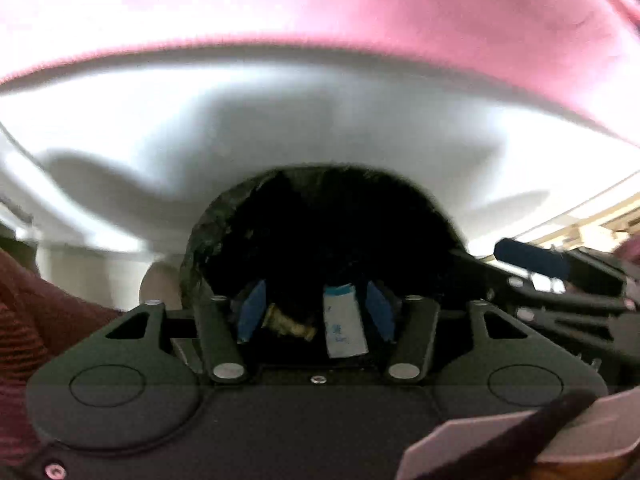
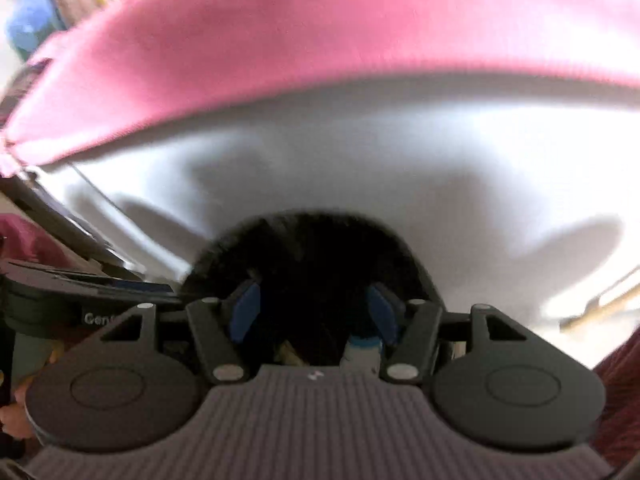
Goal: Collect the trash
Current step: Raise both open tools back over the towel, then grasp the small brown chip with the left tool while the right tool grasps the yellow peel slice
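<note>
A bin lined with a black bag [image 1: 208, 240] gapes right under both grippers. In the left wrist view, a white packet with a blue top [image 1: 344, 328] and a crumpled gold wrapper [image 1: 290, 322] lie inside its dark mouth. My left gripper [image 1: 316, 310] hangs over them, open, and its blue pads [image 1: 252, 312] touch neither piece. In the right wrist view my right gripper [image 2: 314, 312] is also open above the black bag [image 2: 224, 252], with nothing between its pads [image 2: 246, 312]. The same white and blue packet [image 2: 362, 350] and the gold wrapper [image 2: 288, 354] show low inside.
A white surface [image 1: 280, 120] surrounds the bin, with a pink cloth [image 1: 360, 8] beyond it. The right gripper's black body [image 1: 560, 280] sits close on the right. Dark red clothing [image 1: 24, 312] fills the lower left. Wooden slats [image 2: 600, 304] lie at the far right.
</note>
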Demonstrator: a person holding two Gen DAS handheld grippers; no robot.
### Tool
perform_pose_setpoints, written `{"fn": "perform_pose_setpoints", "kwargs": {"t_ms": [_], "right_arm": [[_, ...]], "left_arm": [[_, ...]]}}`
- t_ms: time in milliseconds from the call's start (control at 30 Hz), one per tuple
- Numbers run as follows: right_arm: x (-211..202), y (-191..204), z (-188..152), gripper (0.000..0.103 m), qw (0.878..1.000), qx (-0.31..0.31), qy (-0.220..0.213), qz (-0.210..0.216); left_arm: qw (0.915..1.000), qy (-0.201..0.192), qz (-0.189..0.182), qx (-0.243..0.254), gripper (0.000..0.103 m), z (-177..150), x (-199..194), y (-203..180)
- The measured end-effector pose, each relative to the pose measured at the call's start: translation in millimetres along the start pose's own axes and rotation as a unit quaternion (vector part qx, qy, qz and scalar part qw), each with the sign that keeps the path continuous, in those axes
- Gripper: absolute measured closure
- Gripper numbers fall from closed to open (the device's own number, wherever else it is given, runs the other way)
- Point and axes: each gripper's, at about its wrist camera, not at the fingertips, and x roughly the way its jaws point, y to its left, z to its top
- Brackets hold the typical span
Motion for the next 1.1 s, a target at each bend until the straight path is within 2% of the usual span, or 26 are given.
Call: {"fn": "perform_pose_setpoints", "kwargs": {"t_ms": [100, 167, 300, 433, 567, 667, 733, 800, 900, 1033, 1100], "right_arm": [[-33, 2, 14, 0.028, 0.998, -0.027, -0.052, 0.021], [-54, 4, 25, 0.026, 0.994, -0.048, -0.089, 0.029], [-85, 5, 45, 0.024, 0.985, -0.073, -0.154, 0.027], [-91, -4, 70, 0.024, 0.979, -0.069, -0.191, 0.007], [-89, -10, 95, 0.024, 0.973, -0.064, -0.221, -0.034], [-81, -19, 114, 0.024, 0.968, -0.049, -0.24, -0.061], [-76, -27, 131, 0.024, 0.966, -0.032, -0.245, -0.077], [-68, -34, 147, 0.024, 0.965, -0.019, -0.247, -0.09], [-57, -43, 169, 0.024, 0.963, -0.013, -0.245, -0.107], [-41, -48, 196, 0.024, 0.965, -0.02, -0.234, -0.117], [-33, -47, 206, 0.024, 0.967, -0.027, -0.224, -0.12]], "left_arm": [[0.9985, -0.047, -0.027, 0.01, 0.025, 4, -39, -1], [0.9961, -0.076, -0.043, 0.016, 0.021, 9, -61, -3], [0.99, -0.121, -0.067, 0.031, 0.019, 21, -96, -9], [0.9838, -0.16, -0.075, 0.031, 0.018, 35, -114, -9], [0.9745, -0.216, -0.055, 0.029, 0.015, 59, -128, -3], [0.9571, -0.289, -0.013, 0.02, 0.009, 80, -131, 3], [0.9463, -0.322, 0.023, 0.012, 0.009, 99, -130, 5], [0.9412, -0.335, 0.041, 0.016, 0.009, 120, -126, 7], [0.9365, -0.348, 0.042, 0.011, 0.009, 152, -114, 12], [0.941, -0.334, 0.054, 0.002, 0.013, 200, -89, 15], [0.9438, -0.325, 0.057, -0.005, 0.019, 221, -76, 19]]}}
